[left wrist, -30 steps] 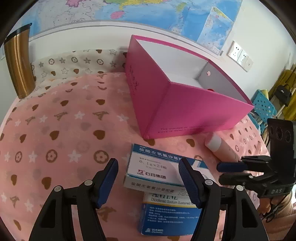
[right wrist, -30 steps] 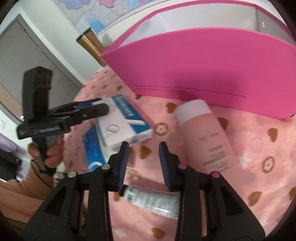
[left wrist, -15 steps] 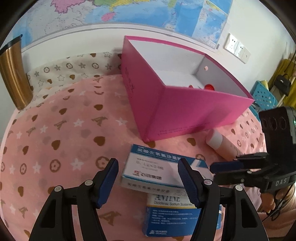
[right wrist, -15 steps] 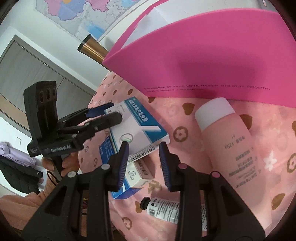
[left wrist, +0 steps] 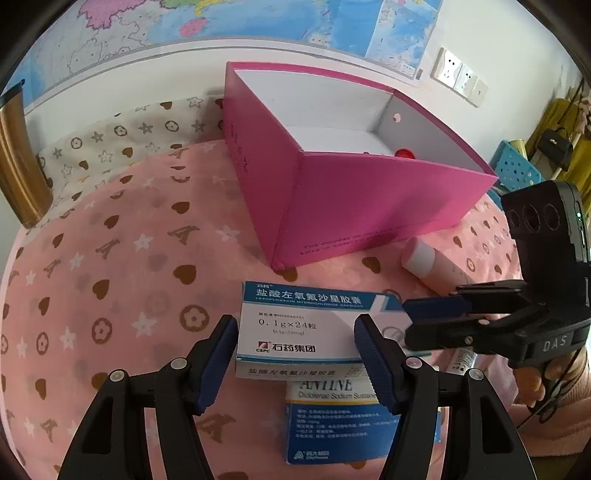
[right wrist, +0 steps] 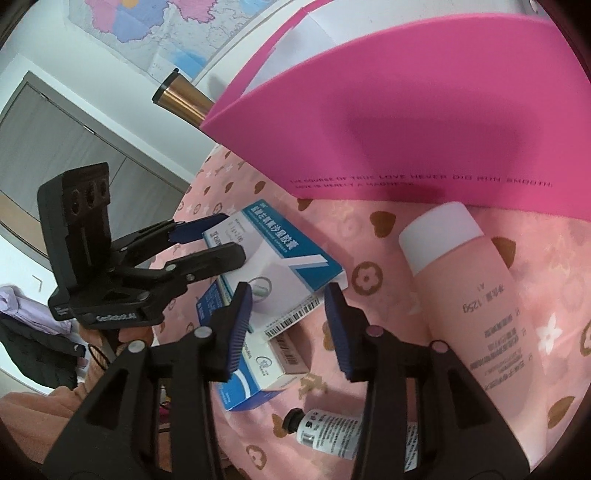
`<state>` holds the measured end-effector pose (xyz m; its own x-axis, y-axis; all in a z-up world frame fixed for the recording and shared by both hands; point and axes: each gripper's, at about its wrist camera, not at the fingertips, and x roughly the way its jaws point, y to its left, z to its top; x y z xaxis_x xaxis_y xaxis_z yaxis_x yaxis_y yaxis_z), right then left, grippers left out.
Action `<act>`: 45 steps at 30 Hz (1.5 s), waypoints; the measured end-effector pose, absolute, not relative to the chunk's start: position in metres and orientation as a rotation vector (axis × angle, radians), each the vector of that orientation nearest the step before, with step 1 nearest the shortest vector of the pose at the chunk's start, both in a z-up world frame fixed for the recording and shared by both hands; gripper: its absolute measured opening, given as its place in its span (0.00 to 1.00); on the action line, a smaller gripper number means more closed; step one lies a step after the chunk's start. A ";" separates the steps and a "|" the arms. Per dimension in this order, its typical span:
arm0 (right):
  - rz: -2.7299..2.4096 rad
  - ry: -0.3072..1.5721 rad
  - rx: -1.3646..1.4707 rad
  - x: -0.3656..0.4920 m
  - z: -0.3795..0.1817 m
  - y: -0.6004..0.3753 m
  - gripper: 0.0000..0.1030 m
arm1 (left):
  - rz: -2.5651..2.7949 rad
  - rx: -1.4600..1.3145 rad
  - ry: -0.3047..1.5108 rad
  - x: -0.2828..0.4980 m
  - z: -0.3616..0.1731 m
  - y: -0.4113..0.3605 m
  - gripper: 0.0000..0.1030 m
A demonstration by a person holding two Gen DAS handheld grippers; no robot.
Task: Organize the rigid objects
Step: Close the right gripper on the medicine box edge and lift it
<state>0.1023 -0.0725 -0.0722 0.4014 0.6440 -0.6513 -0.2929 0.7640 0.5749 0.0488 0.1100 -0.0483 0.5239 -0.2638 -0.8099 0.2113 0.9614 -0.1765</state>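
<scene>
A white and blue medicine box (left wrist: 306, 325) lies on top of a second blue and white box (left wrist: 332, 421) on the pink cloth, in front of an open pink box (left wrist: 369, 206). My left gripper (left wrist: 295, 358) is open, its jaws on either side of the top medicine box. My right gripper (right wrist: 291, 317) is open and hovers over the same box's end (right wrist: 280, 254); it also shows in the left wrist view (left wrist: 436, 321). A pink bottle with a white cap (right wrist: 476, 291) lies to the right, a small tube (right wrist: 328, 428) near the front.
A gold tumbler (left wrist: 18, 166) stands at the far left. A red item (left wrist: 404, 152) lies inside the pink box. A map hangs on the wall (left wrist: 221, 22) behind. A small brown carton (right wrist: 288, 350) peeks from under the top box.
Both grippers have closed in on the top medicine box. The right gripper has opened wider and moved left, away from the tube.
</scene>
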 end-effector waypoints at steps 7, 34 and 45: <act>0.599 0.941 0.368 0.101 -0.064 -0.073 0.44 | -0.304 -0.075 0.966 0.038 -0.045 0.105 0.64; 0.509 0.954 0.252 0.087 -0.062 -0.089 0.45 | -0.339 -0.087 0.990 0.038 -0.048 0.086 0.53; 0.515 0.920 0.300 0.090 -0.066 -0.089 0.49 | -0.329 -0.083 0.991 0.040 -0.050 0.084 0.55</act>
<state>0.0904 -0.0893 -0.0663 0.4976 0.5424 -0.6769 -0.2933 0.8396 0.4572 0.0399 0.0845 -0.0503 0.5031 -0.3093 -0.8070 0.2341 0.9476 -0.2173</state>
